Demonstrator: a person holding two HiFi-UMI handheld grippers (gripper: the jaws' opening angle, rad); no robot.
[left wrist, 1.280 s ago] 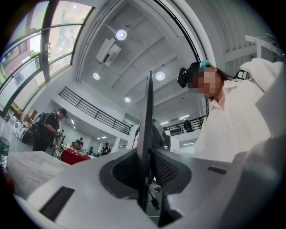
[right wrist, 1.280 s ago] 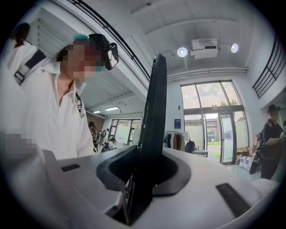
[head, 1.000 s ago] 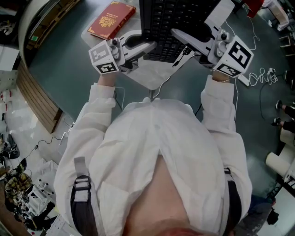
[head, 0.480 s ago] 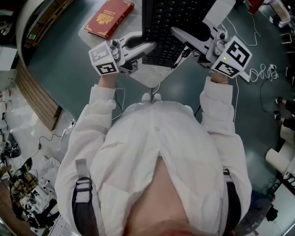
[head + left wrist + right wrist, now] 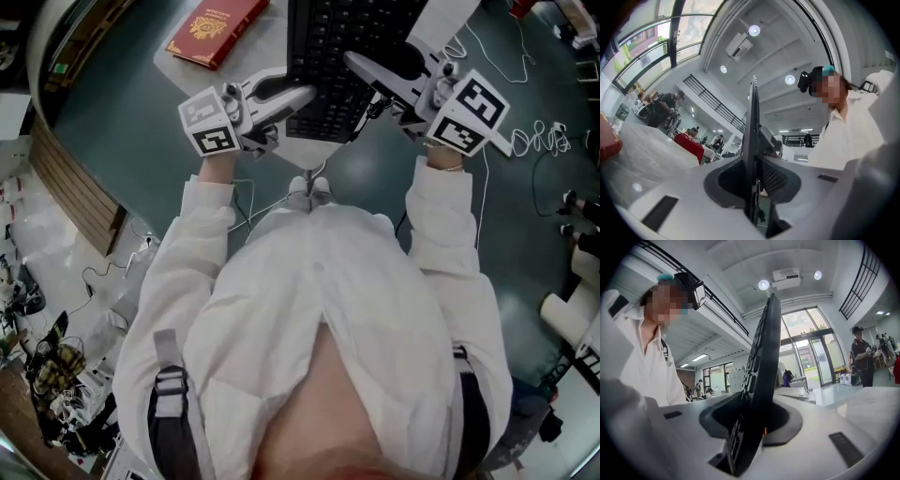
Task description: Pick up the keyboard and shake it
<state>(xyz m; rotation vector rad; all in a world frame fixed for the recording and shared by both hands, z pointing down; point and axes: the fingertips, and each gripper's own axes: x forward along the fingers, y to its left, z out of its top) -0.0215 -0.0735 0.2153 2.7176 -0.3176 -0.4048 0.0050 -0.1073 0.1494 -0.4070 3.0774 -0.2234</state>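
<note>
Holding the keyboard (image 5: 336, 37) by its two ends, both claws have it up on edge, keys towards the person, seemingly lifted off the pale table (image 5: 302, 152) below them. The left claw (image 5: 300, 97) is clamped on the thin left end, which stands straight and centred between its jaws; that side looks secure. The right claw (image 5: 364, 81) has the right end between its jaws and the pads appear to bear on it, but these jaws have just been opening a little and the board leans askew in the gap. That, I judge, is the weak point. A hard shake could let the right end twist or slide out, leaving the whole weight on the left claw and swinging down onto the table edge beneath. A thin cable (image 5: 319, 172) hangs below the board between the claws, and a wide swing might snag or tug it. The red book (image 5: 214, 19), beyond and to the left of the left claw, seems far enough off to be safe.

As to writing, the book's cover bears a gold emblem and gold lettering, too small to read. Each claw carries a cube of black-and-white square markers, left (image 5: 210, 126) and right (image 5: 469, 112); these are patterns, not words. The key legends cannot be made out.
</note>
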